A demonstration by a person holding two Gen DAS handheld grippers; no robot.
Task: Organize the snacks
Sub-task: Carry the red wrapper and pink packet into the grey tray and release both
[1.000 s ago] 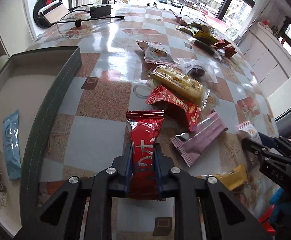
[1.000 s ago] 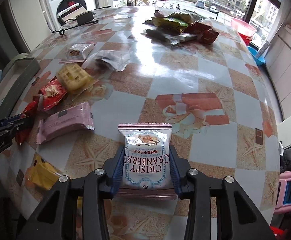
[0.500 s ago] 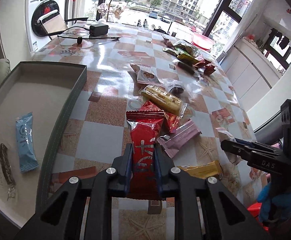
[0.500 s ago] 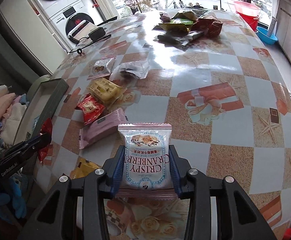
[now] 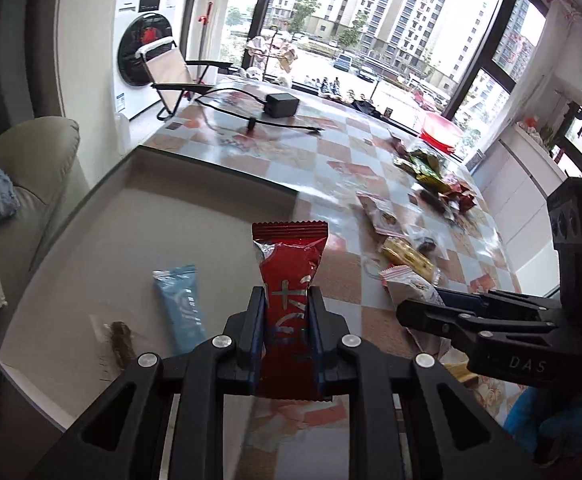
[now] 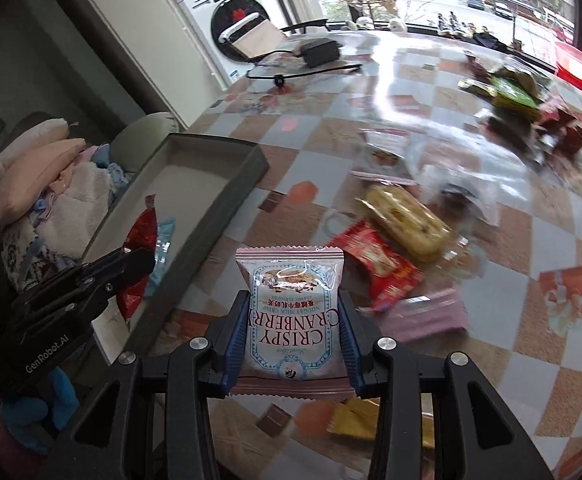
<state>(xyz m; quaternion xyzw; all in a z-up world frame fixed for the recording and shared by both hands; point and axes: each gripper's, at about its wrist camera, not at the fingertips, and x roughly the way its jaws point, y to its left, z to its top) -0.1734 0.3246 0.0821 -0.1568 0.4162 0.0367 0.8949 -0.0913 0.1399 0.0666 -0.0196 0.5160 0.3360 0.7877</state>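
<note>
My left gripper is shut on a red snack packet and holds it above the grey tray, near its right wall. The tray holds a blue packet and a dark bar. My right gripper is shut on a pink-and-white Crispy Cranberry packet, above the table just right of the tray. The left gripper with the red packet shows in the right wrist view. The right gripper shows in the left wrist view.
Loose snacks lie on the checked table: a yellow cake packet, a red packet, a pink packet, a yellow packet. More snacks lie far right. A charger with cable is at the back. A sofa stands left.
Both grippers have risen and swung left toward the tray, each keeping its packet. The red packet is now over the tray, the cranberry packet close beside it.
</note>
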